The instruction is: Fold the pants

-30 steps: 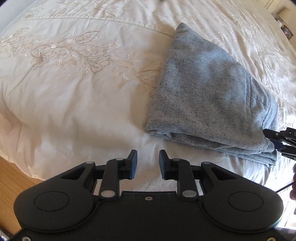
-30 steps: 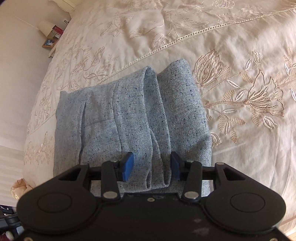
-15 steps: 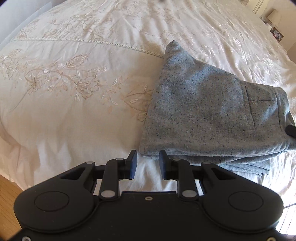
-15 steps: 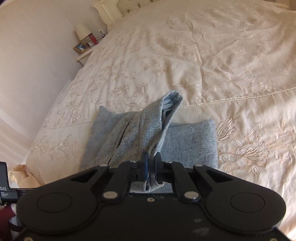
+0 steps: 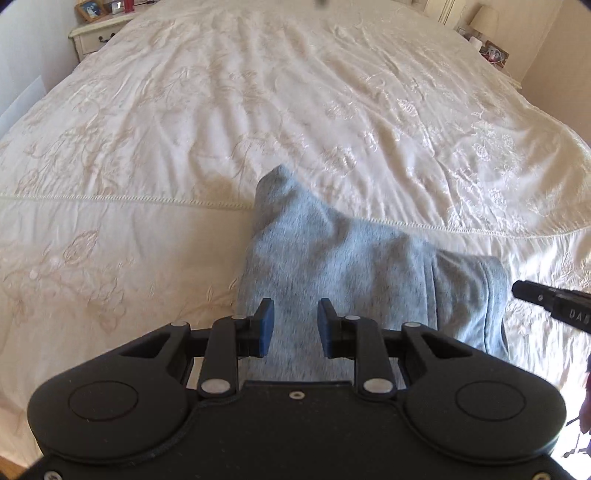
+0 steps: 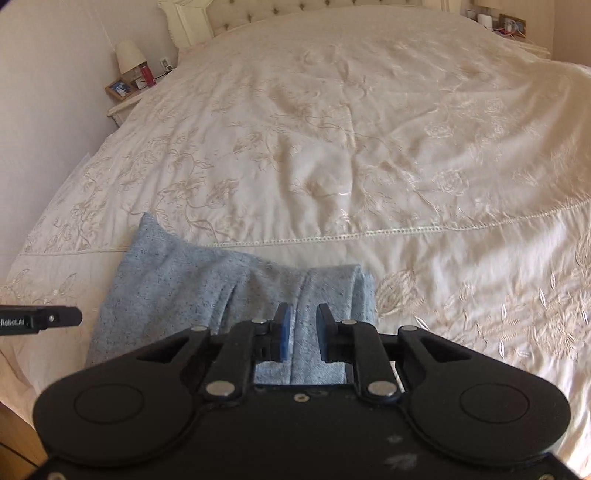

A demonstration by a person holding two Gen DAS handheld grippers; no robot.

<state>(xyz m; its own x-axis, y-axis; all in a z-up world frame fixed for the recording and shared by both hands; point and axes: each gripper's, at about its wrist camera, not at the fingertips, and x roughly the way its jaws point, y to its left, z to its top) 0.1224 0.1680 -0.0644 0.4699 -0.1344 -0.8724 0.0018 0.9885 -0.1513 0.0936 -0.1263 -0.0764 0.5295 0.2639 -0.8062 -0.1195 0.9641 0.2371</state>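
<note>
The grey-blue pants (image 5: 351, 266) lie folded in a compact bundle near the front edge of the cream embroidered bedspread (image 5: 258, 110). My left gripper (image 5: 295, 325) hovers over the bundle's near left part, open, with nothing between its blue pads. In the right wrist view the pants (image 6: 184, 288) lie flat, with a rolled fold along their right side. My right gripper (image 6: 301, 332) hangs just above that fold. Its jaws are opening and the pads do not press the cloth seen in the gap.
A nightstand (image 6: 125, 99) with a lamp (image 6: 129, 55) and a photo frame stands at the bed's far left, beside the tufted headboard (image 6: 295, 11). Wooden floor (image 6: 14, 435) shows below the bed's near edge. A black bar of the other tool (image 5: 546, 299) pokes in beside the pants.
The right gripper shut on the pants' fold and lifted it, then let go; the fold lies down again. The left gripper moved right, over the bundle. Both views tilted up.
</note>
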